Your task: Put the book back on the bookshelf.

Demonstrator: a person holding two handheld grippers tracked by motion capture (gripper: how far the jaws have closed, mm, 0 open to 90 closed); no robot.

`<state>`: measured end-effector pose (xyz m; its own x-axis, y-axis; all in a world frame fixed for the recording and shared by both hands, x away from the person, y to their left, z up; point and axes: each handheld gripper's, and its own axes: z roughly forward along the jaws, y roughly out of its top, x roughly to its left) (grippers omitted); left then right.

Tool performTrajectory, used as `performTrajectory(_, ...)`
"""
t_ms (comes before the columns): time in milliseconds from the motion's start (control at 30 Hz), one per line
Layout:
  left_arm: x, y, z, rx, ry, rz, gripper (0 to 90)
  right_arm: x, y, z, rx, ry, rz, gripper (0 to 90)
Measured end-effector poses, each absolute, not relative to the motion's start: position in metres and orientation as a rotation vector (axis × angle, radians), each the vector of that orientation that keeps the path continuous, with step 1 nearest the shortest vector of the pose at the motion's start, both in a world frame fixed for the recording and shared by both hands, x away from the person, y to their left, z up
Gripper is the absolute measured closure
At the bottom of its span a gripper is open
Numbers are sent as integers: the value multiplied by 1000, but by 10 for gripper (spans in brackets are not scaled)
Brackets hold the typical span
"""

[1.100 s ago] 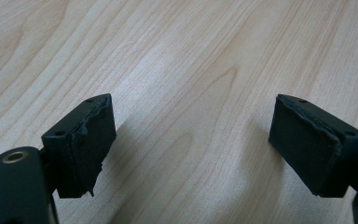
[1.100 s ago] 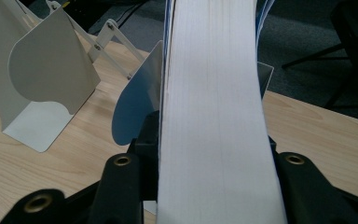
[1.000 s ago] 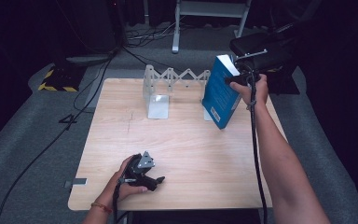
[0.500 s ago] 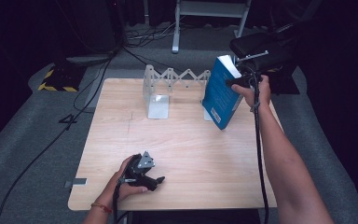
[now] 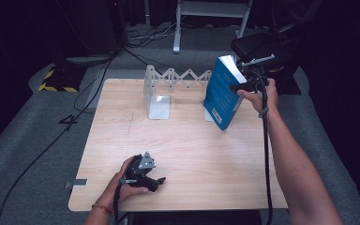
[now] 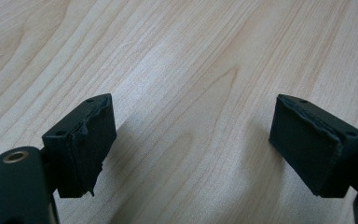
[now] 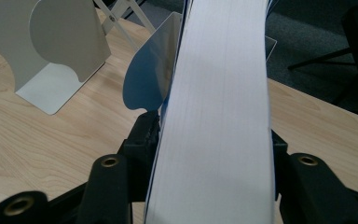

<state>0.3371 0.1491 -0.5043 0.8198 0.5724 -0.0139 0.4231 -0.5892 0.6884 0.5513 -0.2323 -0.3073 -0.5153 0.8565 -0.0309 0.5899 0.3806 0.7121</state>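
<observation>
Right gripper (image 5: pixel 242 86) straddles the blue book (image 5: pixel 221 96) at the table's (image 5: pixel 122 140) far right, jaws just been opening; book stands tilted, long axis near-vertical, leaning left. The right gripper view shows its page edge (image 7: pixel 216 116) by the bookend (image 7: pixel 149 84). Left gripper (image 5: pixel 155 180) spread, empty, near-left.

Book (image 7: pixel 214 116) hides the right gripper's (image 5: pixel 243 86) pads – contact indeterminable; rear bookend (image 7: pixel 151 79) partly masked; book's top cropped.

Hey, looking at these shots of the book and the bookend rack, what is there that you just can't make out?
- Cover text on the book: too small in the high view.
- Whether the right tongs still press the book: its page block hides the pads in the right gripper view, and the jaws have just been opening.
- The rack's right bookend: partly behind the book.
- The book's bottom edge: cut off by that frame's lower edge.
</observation>
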Motion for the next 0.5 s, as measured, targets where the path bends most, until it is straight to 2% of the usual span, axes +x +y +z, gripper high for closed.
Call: performTrajectory(500,337,149,-504,2286,728,272,150,536,-241,-312,1186,2305,898,479)
